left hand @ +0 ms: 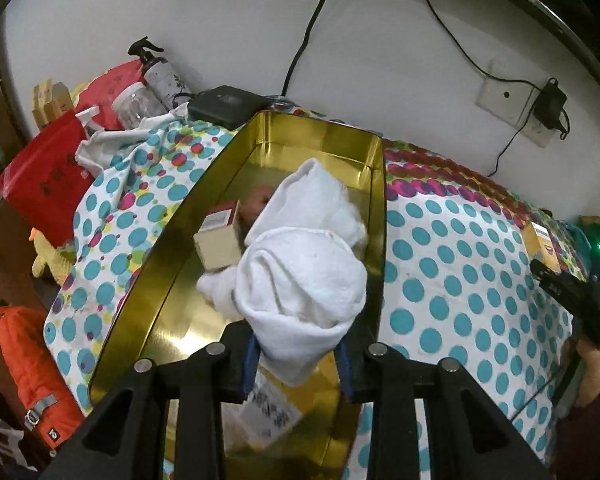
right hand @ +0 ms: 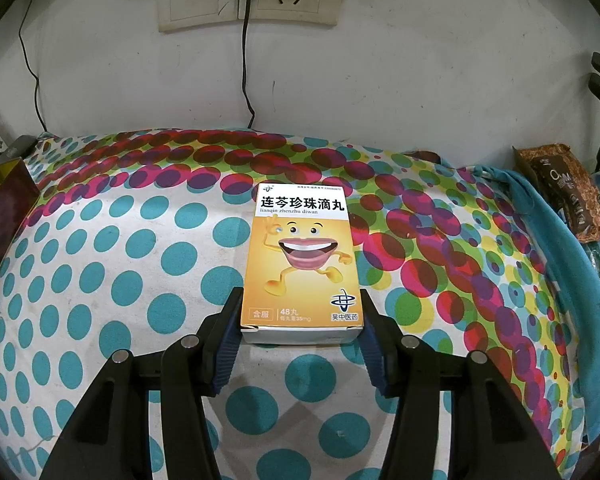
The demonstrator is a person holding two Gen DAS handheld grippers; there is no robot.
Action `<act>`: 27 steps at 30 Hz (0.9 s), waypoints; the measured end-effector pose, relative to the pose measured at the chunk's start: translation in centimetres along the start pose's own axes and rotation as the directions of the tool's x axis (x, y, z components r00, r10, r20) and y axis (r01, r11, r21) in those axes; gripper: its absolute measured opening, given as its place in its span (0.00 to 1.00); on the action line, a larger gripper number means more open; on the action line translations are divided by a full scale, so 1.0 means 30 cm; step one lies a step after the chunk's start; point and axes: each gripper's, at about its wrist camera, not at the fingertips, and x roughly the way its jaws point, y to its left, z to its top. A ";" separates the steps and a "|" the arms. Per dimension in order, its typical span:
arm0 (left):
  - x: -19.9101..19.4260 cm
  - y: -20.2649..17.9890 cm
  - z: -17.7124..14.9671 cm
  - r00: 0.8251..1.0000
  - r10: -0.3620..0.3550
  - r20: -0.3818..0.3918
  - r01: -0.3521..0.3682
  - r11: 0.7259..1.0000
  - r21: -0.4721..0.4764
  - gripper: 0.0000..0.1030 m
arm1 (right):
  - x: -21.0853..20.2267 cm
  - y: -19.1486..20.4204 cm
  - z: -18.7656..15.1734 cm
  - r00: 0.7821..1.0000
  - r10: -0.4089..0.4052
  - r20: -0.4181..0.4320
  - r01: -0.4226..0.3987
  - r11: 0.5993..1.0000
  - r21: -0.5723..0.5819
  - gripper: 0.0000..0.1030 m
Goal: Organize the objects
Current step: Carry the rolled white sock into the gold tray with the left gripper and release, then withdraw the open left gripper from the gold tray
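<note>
Towel pinched in left jaws over gold tin; right jaws spread around medicine box on dotted cloth.

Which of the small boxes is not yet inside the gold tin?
The orange medicine box with the cartoon mouth: it lies flat on the dotted cloth, between the right gripper fingers. The beige box already sits in the gold tin.
</note>
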 end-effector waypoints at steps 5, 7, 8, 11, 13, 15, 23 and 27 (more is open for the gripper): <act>0.033 -0.013 0.055 0.999 0.029 0.013 -0.030 0.999 0.035 0.31 | -0.015 -0.043 -0.007 1.000 -0.008 0.001 0.008 1.000 -0.007 0.49; 0.051 -0.012 0.083 1.000 0.028 0.013 -0.029 0.999 0.035 0.31 | -0.007 -0.040 0.000 1.000 -0.008 0.001 0.008 1.000 -0.007 0.49; 0.057 -0.011 0.094 0.999 0.032 0.014 -0.033 0.999 0.036 0.31 | -0.006 -0.056 0.000 1.000 -0.009 0.001 0.009 1.000 -0.008 0.49; 0.081 -0.012 0.124 0.998 0.051 0.022 -0.052 0.998 0.048 0.31 | 0.004 -0.031 0.013 1.000 -0.012 0.001 0.012 1.000 -0.010 0.49; 0.098 -0.011 0.136 0.998 0.061 0.024 -0.063 0.997 0.051 0.31 | -0.015 -0.013 0.012 1.000 -0.015 0.002 0.015 1.000 -0.013 0.49; 0.112 -0.010 0.148 0.997 0.069 0.022 -0.070 0.996 0.053 0.31 | -0.026 -0.026 0.006 1.000 -0.018 0.002 0.018 1.000 -0.016 0.49; 0.145 -0.007 0.188 0.996 0.086 0.016 -0.087 0.994 0.061 0.35 | -0.019 -0.011 0.015 1.000 -0.025 0.002 0.025 0.999 -0.022 0.50; 0.142 -0.002 0.182 0.993 0.113 0.021 -0.113 0.992 0.048 0.39 | -0.015 -0.022 0.017 1.000 -0.028 0.003 0.028 0.999 -0.025 0.50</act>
